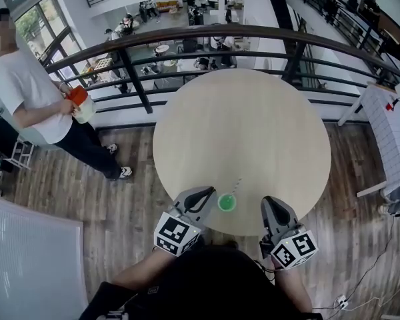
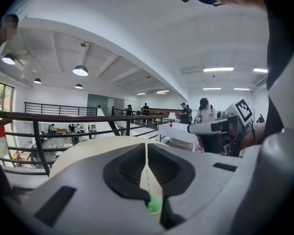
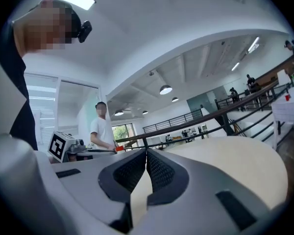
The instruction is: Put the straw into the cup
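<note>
Head view gives us the round counter with the green cup near its close edge, the straw standing in it, tilted. The cup sits between the left tongs and the right tongs. In the left gripper view we see the tongs pressed together at the tips, with cup and straw showing through the slit below them. In the right gripper view we see those tongs pressed together on nothing.

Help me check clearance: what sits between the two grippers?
Head view: the green cup, straw standing in it, sits on the table between the left gripper and right gripper.
</note>
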